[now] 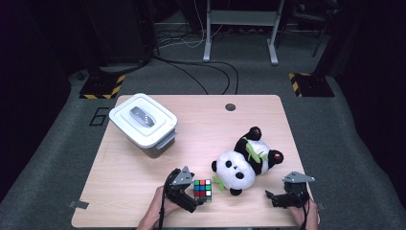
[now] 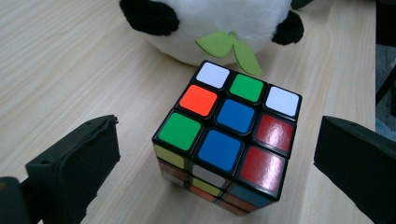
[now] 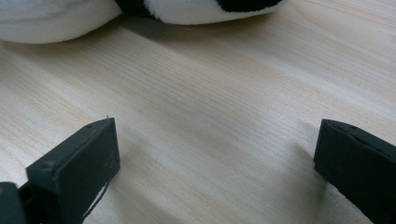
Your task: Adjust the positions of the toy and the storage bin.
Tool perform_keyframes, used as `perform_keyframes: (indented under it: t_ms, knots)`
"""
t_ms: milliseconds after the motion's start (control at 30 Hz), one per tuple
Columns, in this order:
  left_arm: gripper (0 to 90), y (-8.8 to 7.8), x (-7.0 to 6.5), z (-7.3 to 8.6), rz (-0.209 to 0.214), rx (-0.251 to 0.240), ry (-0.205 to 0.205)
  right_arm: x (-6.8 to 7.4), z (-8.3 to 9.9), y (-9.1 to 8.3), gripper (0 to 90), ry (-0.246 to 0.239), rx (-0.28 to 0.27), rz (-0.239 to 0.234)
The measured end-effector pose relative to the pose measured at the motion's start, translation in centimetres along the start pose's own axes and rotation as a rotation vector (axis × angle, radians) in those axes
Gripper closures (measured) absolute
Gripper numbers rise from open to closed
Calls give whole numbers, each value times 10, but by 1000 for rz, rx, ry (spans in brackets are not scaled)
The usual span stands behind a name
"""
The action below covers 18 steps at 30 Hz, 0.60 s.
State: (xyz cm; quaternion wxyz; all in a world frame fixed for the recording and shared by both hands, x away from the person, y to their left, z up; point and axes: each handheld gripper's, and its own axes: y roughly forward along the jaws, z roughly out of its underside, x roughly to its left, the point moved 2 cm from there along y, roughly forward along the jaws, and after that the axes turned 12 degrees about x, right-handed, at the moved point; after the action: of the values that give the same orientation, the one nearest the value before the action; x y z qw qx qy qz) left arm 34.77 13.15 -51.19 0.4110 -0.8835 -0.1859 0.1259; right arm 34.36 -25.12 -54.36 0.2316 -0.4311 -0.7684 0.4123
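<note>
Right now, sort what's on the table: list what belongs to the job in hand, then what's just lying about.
In the job:
- puzzle cube, standing between the open jaws of the left gripper
- left gripper, at the cube, not yet closed

Lying about:
- panda plush, just beyond the cube
- white lidded box, far left
- right gripper, open over bare table

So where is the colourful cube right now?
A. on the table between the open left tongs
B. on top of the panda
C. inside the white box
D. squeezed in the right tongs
A: the cube sits on the table, with the left tongs wide open on either side of it, jaws not touching.
</note>
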Motion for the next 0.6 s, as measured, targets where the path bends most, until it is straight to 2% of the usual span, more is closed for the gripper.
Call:
perform_keyframes:
  t_ms: [67,100,133,267,300,367,467,600]
  knots:
    - [101,3,0,0,-6,-5,4,0,0,0,0,0,0,2]
    - [101,3,0,0,-1,-2,7,0,0,0,0,0,0,2]
    - [146,4,1,0,3,-10,9,0,0,0,0,0,1,1]
    - [168,7,0,2,15,-19,23,0,0,0,0,0,0,-2]
    - [208,8,0,2,22,-21,28,0,0,0,0,0,2,-3]
    - [220,9,-2,4,13,-17,42,0,0,0,0,0,0,-2]
    - [335,9,-5,7,-9,-27,54,0,0,0,0,-1,1,-1]
    - [340,8,-8,11,-18,-44,54,0,0,0,0,-1,-1,-1]
